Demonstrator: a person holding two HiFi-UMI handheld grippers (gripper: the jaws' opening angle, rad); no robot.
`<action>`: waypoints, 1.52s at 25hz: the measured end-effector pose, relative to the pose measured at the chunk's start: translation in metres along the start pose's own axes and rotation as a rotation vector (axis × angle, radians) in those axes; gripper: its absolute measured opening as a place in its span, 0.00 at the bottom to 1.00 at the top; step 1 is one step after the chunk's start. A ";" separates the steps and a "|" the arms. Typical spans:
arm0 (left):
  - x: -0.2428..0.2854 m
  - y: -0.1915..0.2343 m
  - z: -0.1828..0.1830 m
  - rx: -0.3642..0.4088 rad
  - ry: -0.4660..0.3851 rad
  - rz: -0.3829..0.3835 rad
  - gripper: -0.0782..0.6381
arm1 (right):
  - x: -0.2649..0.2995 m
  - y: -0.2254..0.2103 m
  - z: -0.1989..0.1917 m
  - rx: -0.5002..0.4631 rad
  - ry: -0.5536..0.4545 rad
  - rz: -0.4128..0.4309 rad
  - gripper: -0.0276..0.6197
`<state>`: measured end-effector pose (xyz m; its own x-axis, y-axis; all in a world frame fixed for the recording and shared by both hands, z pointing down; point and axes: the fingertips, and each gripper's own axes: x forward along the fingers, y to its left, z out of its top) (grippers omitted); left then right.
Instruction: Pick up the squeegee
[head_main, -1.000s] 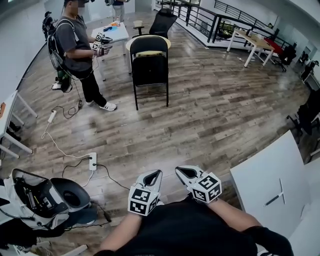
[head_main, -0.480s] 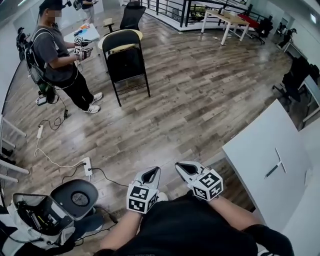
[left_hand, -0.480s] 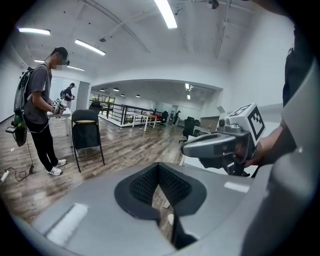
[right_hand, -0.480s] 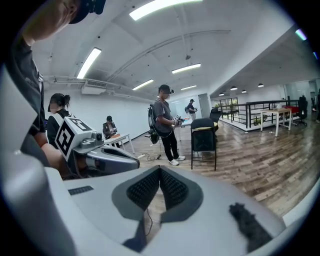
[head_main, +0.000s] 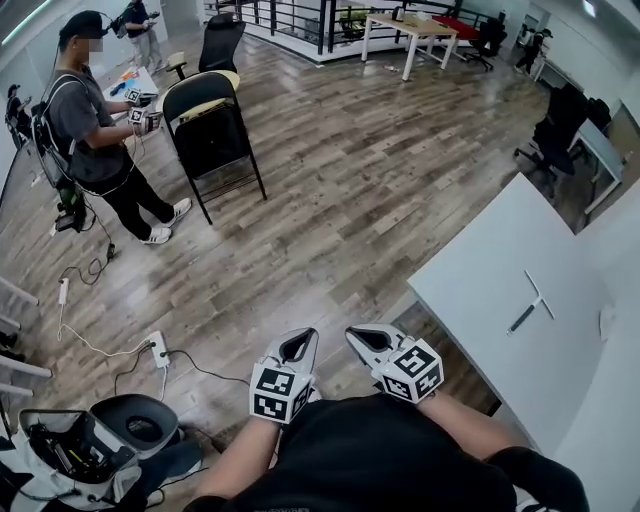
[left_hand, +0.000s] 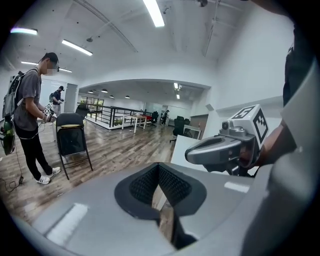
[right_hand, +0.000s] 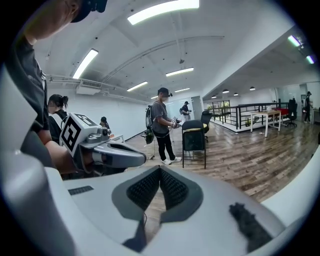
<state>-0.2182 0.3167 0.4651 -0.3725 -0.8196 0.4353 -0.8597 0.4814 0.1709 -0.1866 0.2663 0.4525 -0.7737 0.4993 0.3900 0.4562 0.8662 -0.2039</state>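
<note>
The squeegee (head_main: 527, 305) lay flat on the white desk (head_main: 470, 290), off to the person's right, untouched and well apart from both tools. The left hand-held gripper (head_main: 300, 342) and the right hand-held gripper (head_main: 365, 340) sat side by side near the person's chest, jaws together and empty, probably because no reach had begun.

The table (head_main: 480, 290) and squeegee (head_main: 527, 305) have slid in from the right edge. The chair (head_main: 212, 135) and standing person (head_main: 95, 130) shifted toward upper left.
</note>
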 end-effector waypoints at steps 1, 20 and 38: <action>0.005 -0.010 0.001 0.005 -0.001 -0.006 0.12 | -0.010 -0.004 -0.004 0.001 -0.001 -0.007 0.05; 0.074 -0.199 -0.011 0.108 0.030 -0.123 0.12 | -0.193 -0.051 -0.081 0.095 -0.066 -0.130 0.05; 0.112 -0.338 -0.034 0.217 0.088 -0.317 0.12 | -0.321 -0.072 -0.157 0.226 -0.141 -0.340 0.05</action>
<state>0.0424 0.0730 0.4866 -0.0535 -0.8827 0.4668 -0.9847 0.1242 0.1219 0.0980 0.0407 0.4834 -0.9229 0.1690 0.3459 0.0694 0.9568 -0.2824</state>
